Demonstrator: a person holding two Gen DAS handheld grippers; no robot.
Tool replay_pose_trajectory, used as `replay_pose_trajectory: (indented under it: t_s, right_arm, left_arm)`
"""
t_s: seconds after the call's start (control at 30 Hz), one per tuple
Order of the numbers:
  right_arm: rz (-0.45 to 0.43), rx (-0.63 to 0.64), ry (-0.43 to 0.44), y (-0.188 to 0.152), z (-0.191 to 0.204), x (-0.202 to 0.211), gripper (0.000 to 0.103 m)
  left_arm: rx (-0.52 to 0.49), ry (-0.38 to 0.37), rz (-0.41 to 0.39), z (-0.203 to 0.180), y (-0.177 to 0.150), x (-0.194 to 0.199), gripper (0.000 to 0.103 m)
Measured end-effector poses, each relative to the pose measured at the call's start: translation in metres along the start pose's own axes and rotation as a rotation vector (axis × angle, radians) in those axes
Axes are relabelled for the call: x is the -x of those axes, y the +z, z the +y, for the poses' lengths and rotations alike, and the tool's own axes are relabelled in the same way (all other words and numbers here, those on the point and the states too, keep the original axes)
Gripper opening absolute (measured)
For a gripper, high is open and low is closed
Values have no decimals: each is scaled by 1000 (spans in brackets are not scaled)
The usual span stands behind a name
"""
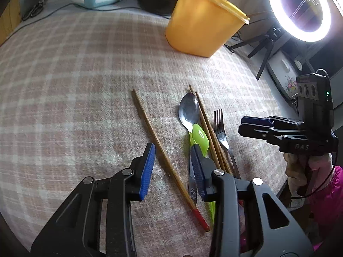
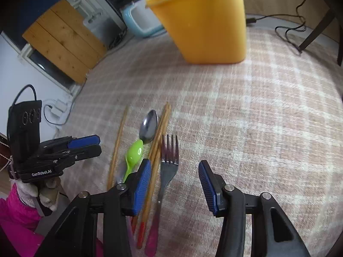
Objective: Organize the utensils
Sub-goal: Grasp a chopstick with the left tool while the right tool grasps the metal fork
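Barely started: fork [image 2: 169, 167], metal spoon [image 1: 188, 111], green spoon [image 1: 200, 137] and chopsticks [image 1: 163, 150] all lie loose on the checked counter [image 1: 75, 85], well short of the yellow container [image 1: 201, 21], both left tool [image 1: 172, 169] and right tool [image 2: 174, 184] spread, empty.

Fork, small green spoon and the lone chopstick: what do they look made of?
Fork: shiny metal head with glints, and what looks like a pink plastic handle. Green spoon: glossy, evenly bright plastic. Lone chopstick: matte brown, likely wood or bamboo, with a red painted end. The left gripper hangs open above it.
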State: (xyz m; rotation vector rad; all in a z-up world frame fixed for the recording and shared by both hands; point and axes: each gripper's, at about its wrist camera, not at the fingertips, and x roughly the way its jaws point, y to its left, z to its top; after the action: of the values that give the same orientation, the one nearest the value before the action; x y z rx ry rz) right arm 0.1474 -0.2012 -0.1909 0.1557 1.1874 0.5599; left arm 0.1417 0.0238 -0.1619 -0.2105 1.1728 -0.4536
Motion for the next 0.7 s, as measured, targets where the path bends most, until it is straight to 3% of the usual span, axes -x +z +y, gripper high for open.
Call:
replay_pose_trajectory:
  t_s: [0.17, 0.23, 0.37, 0.7]
  right_arm:
    - [47, 68, 3, 11, 3, -16, 44]
    - [62, 99, 12, 14, 4, -20, 42]
    - [97, 139, 64, 22, 3, -29, 37]
    - [141, 193, 181, 37, -6, -43, 34]
  left_arm:
    - [15, 11, 1, 2, 1, -7, 34]
    - [26, 19, 0, 2, 3, -10, 28]
    - [88, 45, 13, 3, 8, -19, 28]
    - [139, 172, 14, -10, 13, -39, 28]
